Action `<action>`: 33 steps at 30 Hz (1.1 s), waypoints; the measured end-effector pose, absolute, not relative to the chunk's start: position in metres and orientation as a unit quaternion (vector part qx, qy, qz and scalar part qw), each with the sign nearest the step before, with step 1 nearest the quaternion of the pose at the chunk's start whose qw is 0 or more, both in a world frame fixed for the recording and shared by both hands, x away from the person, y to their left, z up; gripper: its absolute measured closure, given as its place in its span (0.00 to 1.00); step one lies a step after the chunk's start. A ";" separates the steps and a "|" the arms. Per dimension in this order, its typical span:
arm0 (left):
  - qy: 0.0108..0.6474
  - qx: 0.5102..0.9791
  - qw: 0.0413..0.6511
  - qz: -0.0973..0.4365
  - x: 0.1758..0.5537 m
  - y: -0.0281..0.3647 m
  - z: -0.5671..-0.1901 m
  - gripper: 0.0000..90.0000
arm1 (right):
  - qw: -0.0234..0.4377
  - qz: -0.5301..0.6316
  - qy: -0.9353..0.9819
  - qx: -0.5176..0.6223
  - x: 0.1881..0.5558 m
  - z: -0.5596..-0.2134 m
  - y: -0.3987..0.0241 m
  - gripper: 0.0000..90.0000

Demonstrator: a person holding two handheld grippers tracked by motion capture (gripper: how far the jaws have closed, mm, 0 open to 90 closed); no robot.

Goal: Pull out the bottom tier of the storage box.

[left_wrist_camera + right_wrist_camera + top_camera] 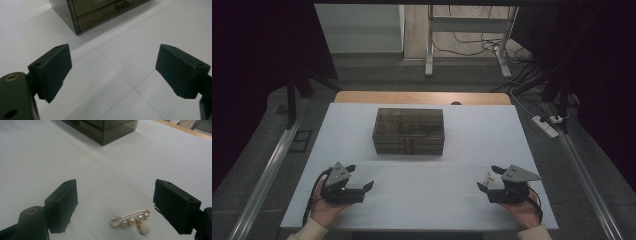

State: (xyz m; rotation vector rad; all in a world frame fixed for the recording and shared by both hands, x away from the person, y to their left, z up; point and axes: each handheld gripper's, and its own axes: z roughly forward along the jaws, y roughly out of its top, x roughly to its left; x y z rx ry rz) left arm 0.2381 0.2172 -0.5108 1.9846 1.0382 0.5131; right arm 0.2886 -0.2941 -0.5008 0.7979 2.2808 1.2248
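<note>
Table: I see a flat white top, bare around both grippers.
Drawer box: smoky, translucent, far centre, well apart from my hands.
Left gripper: near left, jaws spread wide, nothing between them.
Right gripper: near right, jaws wide apart, not pressing anything.
Brooch: gold pin with pearls, lying between the right jaws — I judge it light, small, slippery; I would pinch across the pin bar, not the dangling pearl ball.

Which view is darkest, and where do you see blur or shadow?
High view: darkest, black at both sides, table dimly lit. Left gripper view: near jaws soft, box casts a faint shadow. Right gripper view: brooch fairly sharp, box slightly soft.
</note>
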 end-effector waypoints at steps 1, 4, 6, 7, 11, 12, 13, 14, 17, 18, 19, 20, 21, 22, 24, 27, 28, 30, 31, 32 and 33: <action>0.412 0.788 0.410 0.204 0.238 0.217 -0.511 0.14 | 0.215 0.442 0.822 0.288 0.289 -0.501 -0.294 0.21; 0.410 0.788 0.408 0.210 0.238 0.217 -0.511 0.14 | 0.216 0.445 0.820 0.287 0.288 -0.500 -0.294 0.21; 0.406 0.789 0.407 0.214 0.238 0.217 -0.512 0.14 | 0.215 0.445 0.821 0.287 0.288 -0.500 -0.294 0.21; 0.403 0.791 0.406 0.217 0.238 0.216 -0.512 0.14 | 0.215 0.445 0.821 0.287 0.289 -0.500 -0.294 0.21; 0.387 0.797 0.402 0.230 0.236 0.215 -0.513 0.14 | 0.214 0.441 0.823 0.287 0.289 -0.501 -0.294 0.21; 0.384 0.798 0.401 0.235 0.236 0.214 -0.513 0.14 | 0.214 0.441 0.823 0.287 0.289 -0.501 -0.294 0.21; 0.380 0.799 0.400 0.241 0.236 0.214 -0.512 0.13 | 0.215 0.441 0.823 0.287 0.289 -0.501 -0.294 0.21; 0.378 0.799 0.397 0.249 0.236 0.213 -0.512 0.13 | 0.215 0.442 0.822 0.288 0.289 -0.501 -0.293 0.21; 0.372 0.801 0.390 0.260 0.238 0.211 -0.512 0.09 | 0.214 0.439 0.824 0.288 0.289 -0.501 -0.293 0.21; 0.372 0.802 0.385 0.264 0.239 0.210 -0.512 0.07 | 0.213 0.440 0.824 0.288 0.289 -0.501 -0.293 0.21; 0.369 0.804 0.381 0.268 0.240 0.209 -0.513 0.05 | 0.213 0.439 0.824 0.288 0.289 -0.501 -0.293 0.21; 0.368 0.805 0.378 0.270 0.242 0.208 -0.514 0.03 | 0.213 0.439 0.824 0.288 0.289 -0.501 -0.293 0.21; 0.368 0.805 0.378 0.270 0.242 0.208 -0.514 0.02 | 0.213 0.439 0.824 0.288 0.289 -0.501 -0.293 0.21; 0.367 0.804 0.385 0.266 0.245 0.207 -0.514 0.01 | 0.212 0.439 0.824 0.290 0.289 -0.501 -0.293 0.21; 0.368 0.795 0.404 0.262 0.247 0.206 -0.513 0.01 | 0.215 0.439 0.822 0.292 0.289 -0.501 -0.293 0.21; 0.373 0.793 0.408 0.257 0.250 0.205 -0.507 0.03 | 0.213 0.441 0.821 0.293 0.287 -0.499 -0.292 0.21; 0.373 0.789 0.408 0.268 0.253 0.204 -0.503 0.03 | 0.214 0.441 0.821 0.292 0.287 -0.499 -0.292 0.21; 0.375 0.786 0.407 0.276 0.256 0.202 -0.500 0.05 | 0.212 0.441 0.822 0.291 0.287 -0.499 -0.292 0.21; 0.377 0.784 0.408 0.277 0.258 0.202 -0.499 0.06 | 0.212 0.442 0.822 0.291 0.287 -0.499 -0.292 0.21; 0.378 0.784 0.409 0.274 0.260 0.201 -0.499 0.08 | 0.213 0.442 0.821 0.291 0.287 -0.499 -0.292 0.21; 0.380 0.784 0.410 0.270 0.261 0.200 -0.499 0.09 | 0.214 0.442 0.821 0.292 0.287 -0.499 -0.293 0.21</action>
